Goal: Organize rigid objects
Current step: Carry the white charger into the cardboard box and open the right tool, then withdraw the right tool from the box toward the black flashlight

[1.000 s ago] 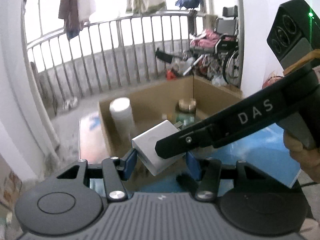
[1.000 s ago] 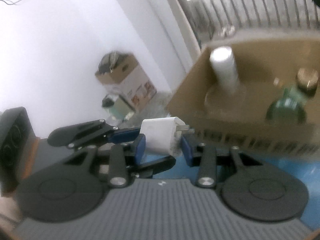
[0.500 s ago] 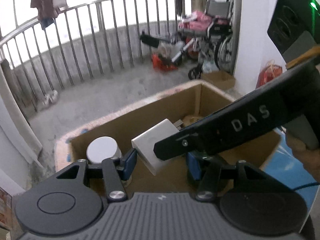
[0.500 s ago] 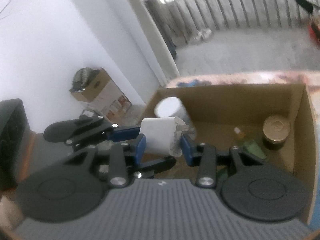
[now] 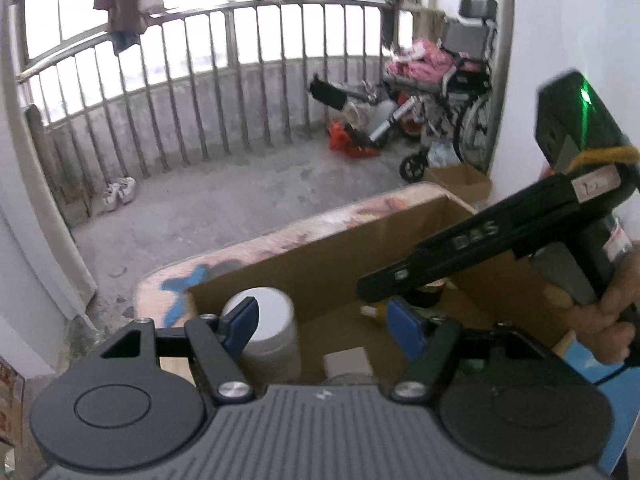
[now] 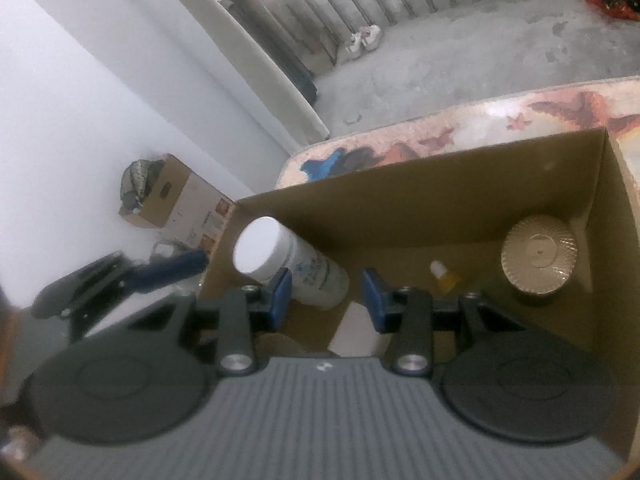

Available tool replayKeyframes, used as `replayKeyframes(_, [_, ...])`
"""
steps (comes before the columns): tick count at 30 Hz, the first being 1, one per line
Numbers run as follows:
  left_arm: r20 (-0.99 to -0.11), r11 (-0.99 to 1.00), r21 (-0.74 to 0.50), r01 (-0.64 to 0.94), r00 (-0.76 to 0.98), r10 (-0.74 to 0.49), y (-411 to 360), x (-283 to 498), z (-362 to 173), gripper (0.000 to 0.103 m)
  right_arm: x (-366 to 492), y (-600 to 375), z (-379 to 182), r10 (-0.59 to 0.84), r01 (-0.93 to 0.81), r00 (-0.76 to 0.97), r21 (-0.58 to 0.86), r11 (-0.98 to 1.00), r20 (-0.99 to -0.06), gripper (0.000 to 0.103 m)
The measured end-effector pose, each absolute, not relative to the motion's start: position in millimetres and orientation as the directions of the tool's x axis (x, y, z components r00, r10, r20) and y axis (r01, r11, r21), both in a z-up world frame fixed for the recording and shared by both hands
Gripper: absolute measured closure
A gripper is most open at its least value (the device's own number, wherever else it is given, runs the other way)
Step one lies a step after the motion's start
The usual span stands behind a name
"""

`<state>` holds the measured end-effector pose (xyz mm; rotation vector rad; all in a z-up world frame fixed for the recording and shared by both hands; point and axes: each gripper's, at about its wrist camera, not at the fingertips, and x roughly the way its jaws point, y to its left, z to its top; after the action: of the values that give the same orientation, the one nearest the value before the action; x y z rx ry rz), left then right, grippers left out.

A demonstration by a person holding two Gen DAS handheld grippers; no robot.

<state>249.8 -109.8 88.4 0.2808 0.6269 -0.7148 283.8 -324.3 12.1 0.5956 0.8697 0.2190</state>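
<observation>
A white charger block (image 6: 354, 330) lies on the floor of the open cardboard box (image 6: 440, 184), just below my right gripper (image 6: 326, 294), which is open and empty above the box. It also shows in the left wrist view (image 5: 347, 361). My left gripper (image 5: 322, 326) is open and empty over the box's near left part. The box (image 5: 320, 256) also holds a white bottle (image 6: 288, 260), a small yellow dropper bottle (image 6: 442, 276) and a jar with a ribbed gold lid (image 6: 538, 254). The white bottle (image 5: 272, 328) stands behind my left fingers.
The box sits on a table with a butterfly-patterned top (image 6: 500, 114). A balcony railing (image 5: 200, 92) and a wheelchair (image 5: 452, 92) stand beyond. A small carton (image 6: 172, 196) sits on the floor by the white wall.
Both grippers held the white charger block between them over the box. Both have opened, and the block now lies on the box floor. The grippers have drawn apart.
</observation>
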Motion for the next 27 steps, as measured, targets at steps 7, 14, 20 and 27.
replayKeyframes(7, [-0.576, 0.789, -0.058, 0.611, 0.625, -0.526, -39, 226, 107, 0.030, 250, -321, 46, 0.410, 0.011, 0.693, 0.578, 0.816, -0.593, 0.064])
replayKeyframes(14, [-0.610, 0.823, -0.078, 0.563, 0.626, -0.486, 8, 207, 99, 0.030, 223, -318, 55, 0.431, -0.024, 0.703, 0.587, 0.809, -0.566, 0.064])
replayKeyframes(20, [-0.616, 0.823, -0.083, 0.563, 0.620, -0.486, 43, 180, 96, 0.030, 193, -302, 63, 0.479, -0.114, 0.657, 0.551, 0.826, -0.582, 0.064])
replayKeyframes(27, [-0.686, 0.800, -0.081, 0.595, 0.549, -0.478, 69, 134, 76, 0.030, 146, -240, 68, 0.555, -0.304, 0.496, 0.465, 0.831, -0.668, 0.064])
